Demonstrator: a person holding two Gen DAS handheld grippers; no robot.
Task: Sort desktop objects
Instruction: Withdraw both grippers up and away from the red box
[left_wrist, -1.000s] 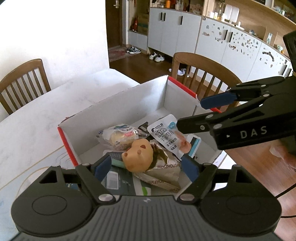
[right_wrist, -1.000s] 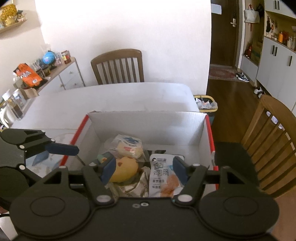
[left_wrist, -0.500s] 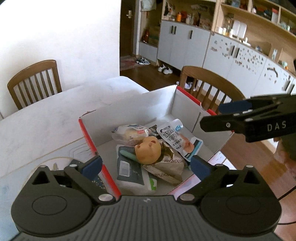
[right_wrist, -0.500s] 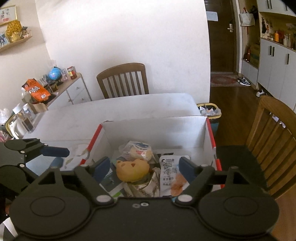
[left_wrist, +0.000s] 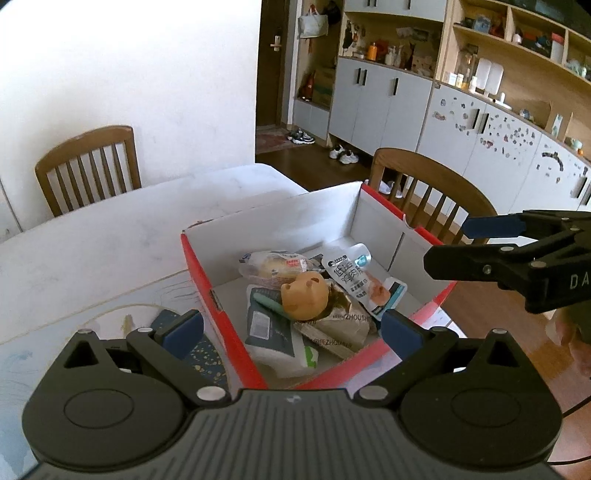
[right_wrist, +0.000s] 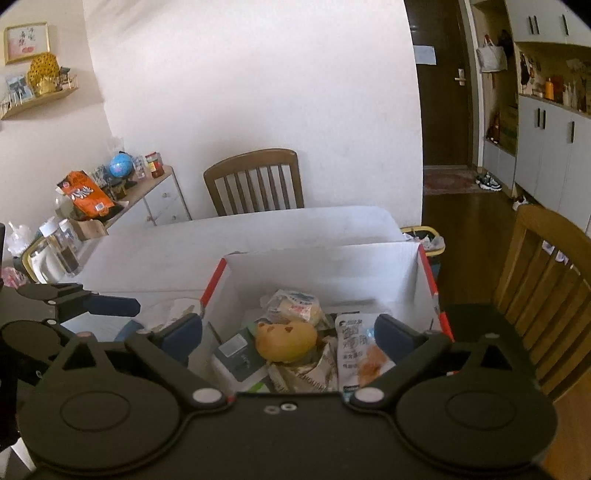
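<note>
Both grippers hang over the box (left_wrist: 384, 210) empty: left gripper (left_wrist: 291, 326) wide, right gripper (right_wrist: 288, 332) jaws opening. You're between picks; choose the next item.

A wooden chair (right_wrist: 255, 181) stands at the far side of the desk (right_wrist: 236, 236), against a white wall (right_wrist: 258, 81). A second wooden chair (left_wrist: 432, 192) stands at the desk's right side. On a low sideboard (right_wrist: 159, 199) to the left sit a blue globe (right_wrist: 121, 164), a red-lidded jar (right_wrist: 156, 165) and an orange snack bag (right_wrist: 86, 192). Grey cabinets (left_wrist: 380, 107) line the far wall under open shelves (left_wrist: 517, 33). Shoes (left_wrist: 303, 138) lie on the wood floor near a dark door (right_wrist: 443, 92).
</note>
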